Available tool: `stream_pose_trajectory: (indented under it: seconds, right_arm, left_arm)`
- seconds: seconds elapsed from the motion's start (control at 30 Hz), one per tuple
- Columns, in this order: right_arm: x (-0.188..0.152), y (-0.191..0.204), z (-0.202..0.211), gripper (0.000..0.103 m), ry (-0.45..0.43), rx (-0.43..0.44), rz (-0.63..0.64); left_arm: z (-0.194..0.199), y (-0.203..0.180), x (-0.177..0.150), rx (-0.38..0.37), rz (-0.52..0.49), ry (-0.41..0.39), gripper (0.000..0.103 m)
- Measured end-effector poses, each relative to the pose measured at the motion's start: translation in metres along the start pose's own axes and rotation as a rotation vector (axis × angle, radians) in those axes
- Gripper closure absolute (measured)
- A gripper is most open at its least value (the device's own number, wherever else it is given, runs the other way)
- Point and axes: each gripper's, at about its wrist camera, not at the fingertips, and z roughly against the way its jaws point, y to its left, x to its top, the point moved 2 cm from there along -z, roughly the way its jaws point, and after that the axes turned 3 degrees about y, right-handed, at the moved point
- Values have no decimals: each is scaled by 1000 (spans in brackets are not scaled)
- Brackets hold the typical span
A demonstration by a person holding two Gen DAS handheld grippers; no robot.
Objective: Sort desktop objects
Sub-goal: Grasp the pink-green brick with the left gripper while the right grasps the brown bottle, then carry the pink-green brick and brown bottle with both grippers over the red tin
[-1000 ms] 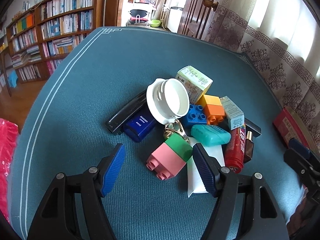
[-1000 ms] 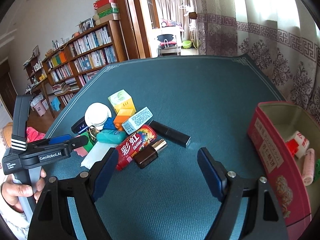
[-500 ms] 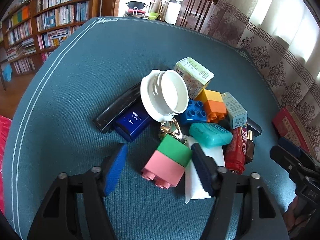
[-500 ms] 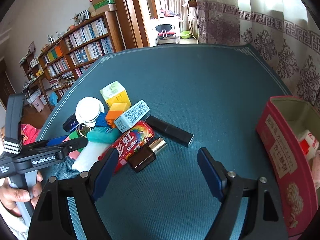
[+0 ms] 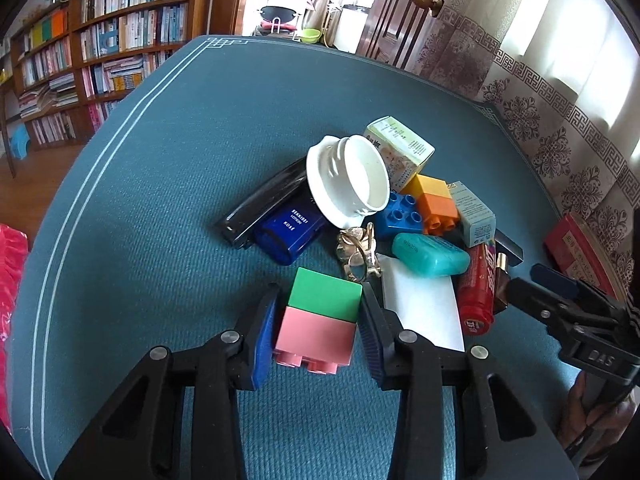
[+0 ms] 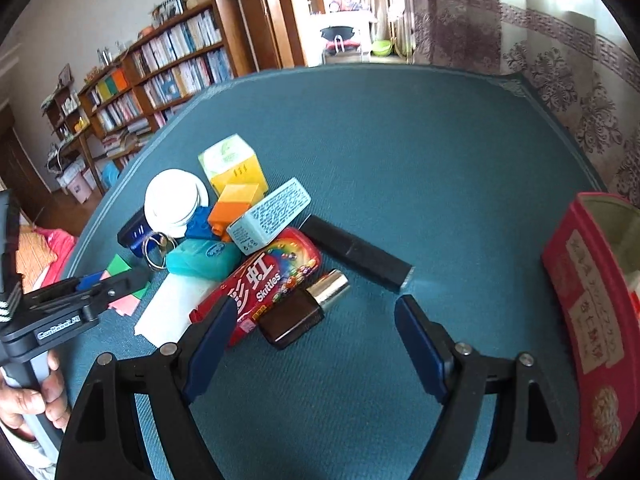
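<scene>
Pink-and-green block stack [image 5: 320,322] sits at the near edge of the pile on the teal table [image 5: 160,160], between the left gripper [image 5: 316,320] pads, which are closing and look just in contact, so the pick step is in hand and next calls for a firm clamp, then a lift clear of the key ring [image 5: 358,252] and white tube [image 5: 420,308]. Right gripper [image 6: 312,336] hangs wide apart, empty, near the brown bottle [image 6: 304,308], red tin [image 6: 592,300] off right. A second ago the left jaws stood much wider; right opening unchanged.

Two wrist fisheyes, angled down, close (shared: object pile [image 5: 384,216])
</scene>
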Motion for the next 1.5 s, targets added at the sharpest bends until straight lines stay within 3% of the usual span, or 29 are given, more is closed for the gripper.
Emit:
stream_pose_trajectory:
  seconds: [0.6,0.87,0.97,1.07,1.2,1.27,1.5]
  right_arm:
    - [4,-17,-18,19,91,-15,-17]
    - [9,5,-34,20,145,-111,104]
    - [7,13,-31,31,138,-112,143]
    - [5,10,-25,57,119,-108,132]
    - [-2,1,-15,75,104,-90,98]
    - [-7,-5,-8,80,95,-73,72]
    - [-23,-13,34,81,0,-46,23]
  left_arm:
    - [-1,-4,-4,16,-9,-8,64]
    - [-9,-11,-3,58,-38,4,65]
    - [-6,-8,-4,33,-21,-1,65]
    - [-5,-11,-5,25,-21,-8,66]
    - [3,-18,-9,26,-50,-30,66]
    - [7,-19,-11,27,-57,-36,66]
    - [19,-19,-12,14,-48,-55,66]
